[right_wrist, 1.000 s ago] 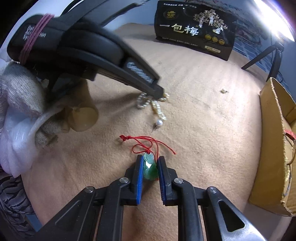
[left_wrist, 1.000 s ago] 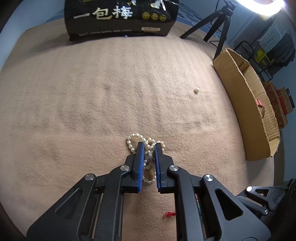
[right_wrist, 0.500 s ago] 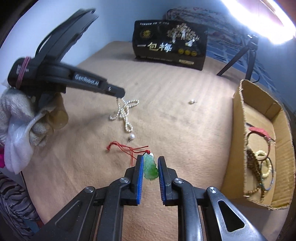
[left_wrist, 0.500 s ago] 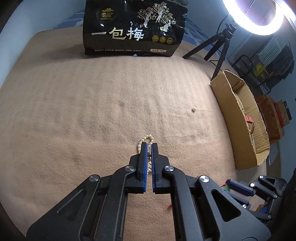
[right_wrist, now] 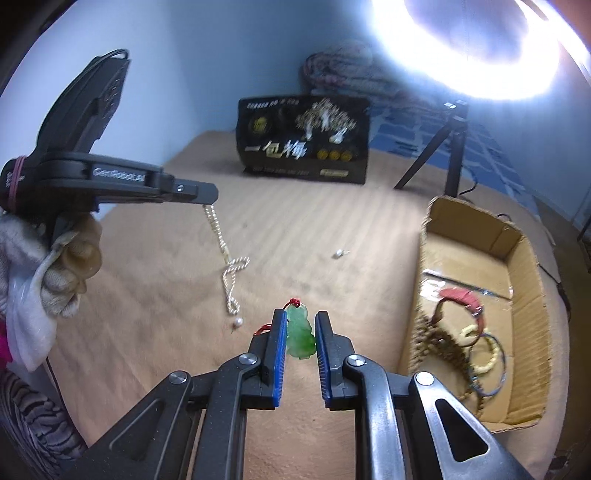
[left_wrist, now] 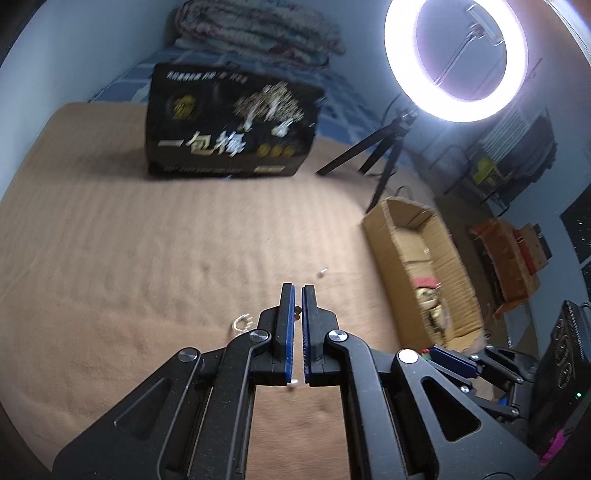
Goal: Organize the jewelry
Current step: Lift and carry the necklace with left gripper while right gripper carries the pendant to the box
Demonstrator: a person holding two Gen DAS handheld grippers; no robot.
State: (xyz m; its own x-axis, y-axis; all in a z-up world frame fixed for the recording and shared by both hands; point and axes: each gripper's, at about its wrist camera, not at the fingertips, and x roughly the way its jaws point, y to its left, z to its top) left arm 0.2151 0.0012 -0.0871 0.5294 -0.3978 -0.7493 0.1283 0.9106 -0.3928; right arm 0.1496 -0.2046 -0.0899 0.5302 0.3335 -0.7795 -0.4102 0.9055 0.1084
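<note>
My left gripper (left_wrist: 297, 291) is shut on a pearl necklace (right_wrist: 229, 266) and holds it lifted; the strand hangs from its tips (right_wrist: 207, 201) above the tan blanket, and a loop (left_wrist: 242, 322) shows beside the fingers. My right gripper (right_wrist: 300, 319) is shut on a green jade pendant (right_wrist: 300, 334) with a red cord, raised off the blanket. A cardboard box (right_wrist: 476, 243) to the right holds several bracelets and bead strands (right_wrist: 461, 339). A small loose pearl piece (right_wrist: 338, 253) lies on the blanket; it also shows in the left wrist view (left_wrist: 322, 273).
A black snack bag (left_wrist: 229, 122) stands at the far edge of the blanket. A ring light (left_wrist: 456, 59) on a tripod (left_wrist: 373, 158) stands behind the box. A folded quilt (left_wrist: 258, 33) lies at the back.
Both grippers have risen. The pearl necklace has come off the blanket and hangs from the left gripper. The jade pendant and its red cord have lifted with the right gripper.
</note>
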